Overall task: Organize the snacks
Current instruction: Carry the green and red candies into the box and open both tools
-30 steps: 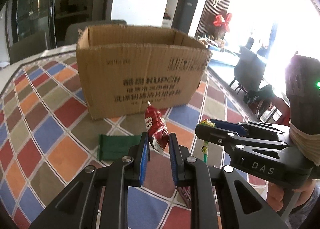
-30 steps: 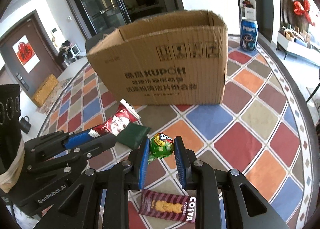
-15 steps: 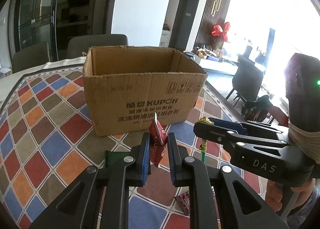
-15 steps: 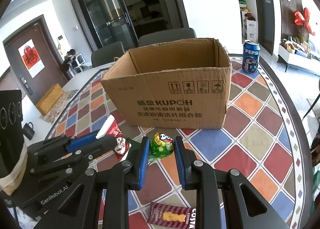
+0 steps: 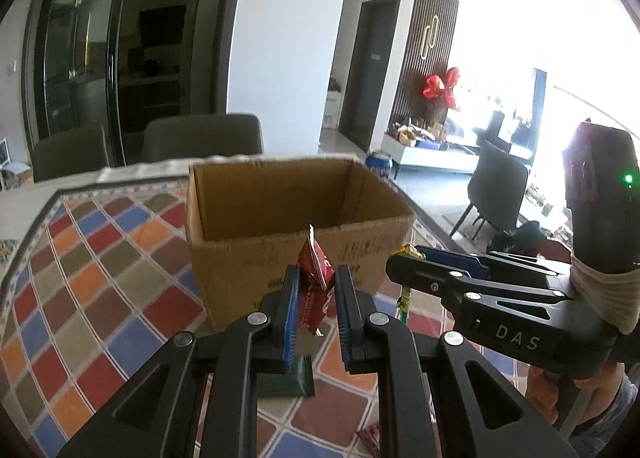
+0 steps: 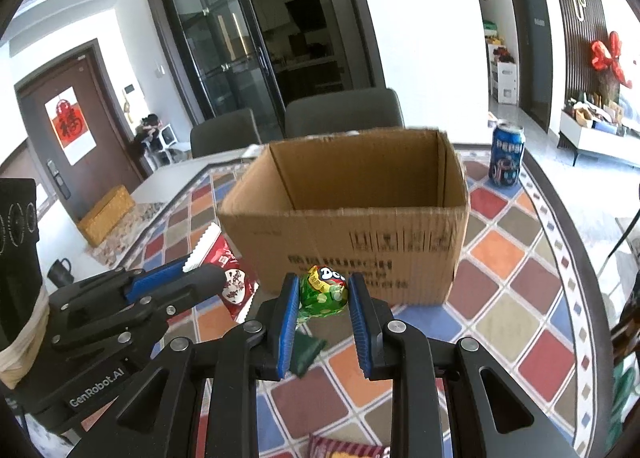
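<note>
cardboard box (image 6: 352, 218) stood open-topped on tabletop (image 6: 516, 298), visible inside bare | left gripper (image 5: 316, 298) clamped red snack packet (image 5: 316, 278) in front of box, tilted down | right gripper (image 6: 324, 298) pinched green lollipop (image 6: 323, 290) beside it | green packet (image 5: 286, 380) lay below

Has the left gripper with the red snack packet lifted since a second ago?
Yes. The left gripper has risen: the red packet now reaches the cardboard box rim, and the box's inside shows.
</note>
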Action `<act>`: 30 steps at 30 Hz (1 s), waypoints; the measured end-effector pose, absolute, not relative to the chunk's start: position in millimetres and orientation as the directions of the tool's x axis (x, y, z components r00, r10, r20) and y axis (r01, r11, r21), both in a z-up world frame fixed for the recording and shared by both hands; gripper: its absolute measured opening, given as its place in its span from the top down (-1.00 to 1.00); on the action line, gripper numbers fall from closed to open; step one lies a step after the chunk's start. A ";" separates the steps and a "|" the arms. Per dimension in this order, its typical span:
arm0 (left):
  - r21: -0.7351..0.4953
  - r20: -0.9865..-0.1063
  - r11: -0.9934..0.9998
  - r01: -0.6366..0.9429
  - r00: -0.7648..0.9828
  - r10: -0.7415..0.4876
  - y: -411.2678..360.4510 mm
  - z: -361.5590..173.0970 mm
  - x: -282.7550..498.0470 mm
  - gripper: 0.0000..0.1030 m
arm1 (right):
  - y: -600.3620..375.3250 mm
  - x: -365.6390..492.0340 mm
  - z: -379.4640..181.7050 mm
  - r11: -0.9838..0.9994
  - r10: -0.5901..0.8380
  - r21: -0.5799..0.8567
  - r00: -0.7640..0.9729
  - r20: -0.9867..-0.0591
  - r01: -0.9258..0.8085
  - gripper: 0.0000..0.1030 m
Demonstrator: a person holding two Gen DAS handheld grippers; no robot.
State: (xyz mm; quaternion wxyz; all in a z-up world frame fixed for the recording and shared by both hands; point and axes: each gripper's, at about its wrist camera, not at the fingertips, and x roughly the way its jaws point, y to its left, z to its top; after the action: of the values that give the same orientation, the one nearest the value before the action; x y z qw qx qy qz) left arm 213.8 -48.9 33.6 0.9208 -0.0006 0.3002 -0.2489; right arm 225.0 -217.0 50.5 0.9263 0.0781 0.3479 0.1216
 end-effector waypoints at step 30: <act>-0.133 -0.536 0.894 0.428 0.728 -0.428 -50.7 71.3 304.7 0.65 | -217.8 307.3 106.8 0.972 0.230 0.164 0.793 -0.564 -0.166 0.49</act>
State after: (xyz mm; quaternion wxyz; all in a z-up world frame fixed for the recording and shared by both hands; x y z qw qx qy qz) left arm 304.7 -50.7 71.3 0.9294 0.0000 0.2885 -0.2302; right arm 307.3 -217.8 106.8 0.9453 0.0531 0.3044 0.1047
